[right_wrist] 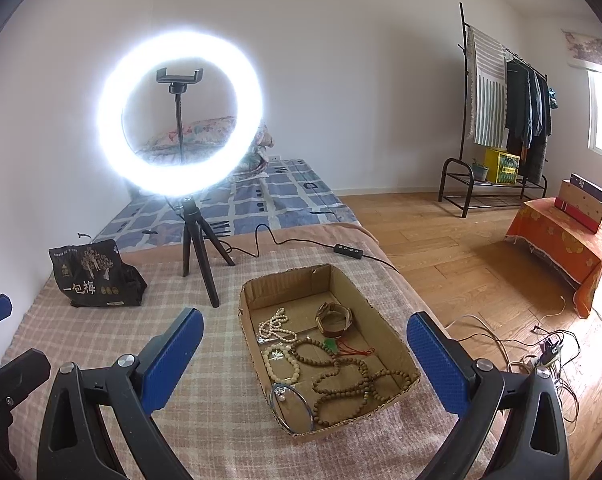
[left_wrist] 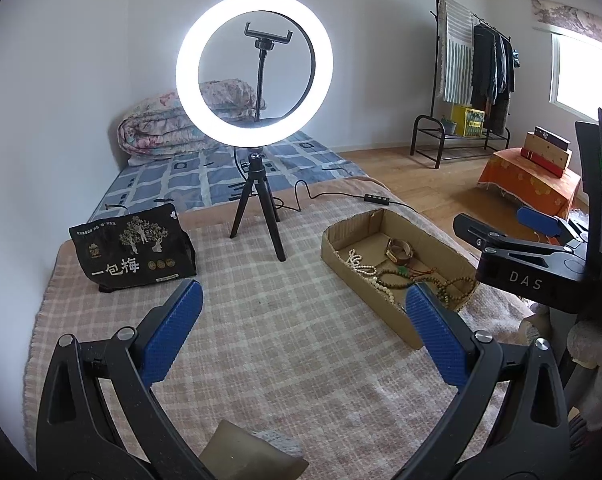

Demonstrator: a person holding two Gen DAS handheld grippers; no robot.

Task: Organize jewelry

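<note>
Cardboard box [right_wrist: 385, 292] on blanket [right_wrist: 205, 364], right of tripod ring light [right_wrist: 181, 116]; bead strings [right_wrist: 341, 376] inside. Snack bag [right_wrist: 95, 276] left of tripod. Bed [right_wrist: 277, 200] behind.

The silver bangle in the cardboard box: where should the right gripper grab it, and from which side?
Probably the silver bangle rim's far arc, from above with the open right gripper. It lies flat against the cardboard box near wall, which blocks a low approach.

Matt cardboard box [right_wrist: 381, 308], woven plaid cloth blanket [right_wrist: 205, 364].
</note>
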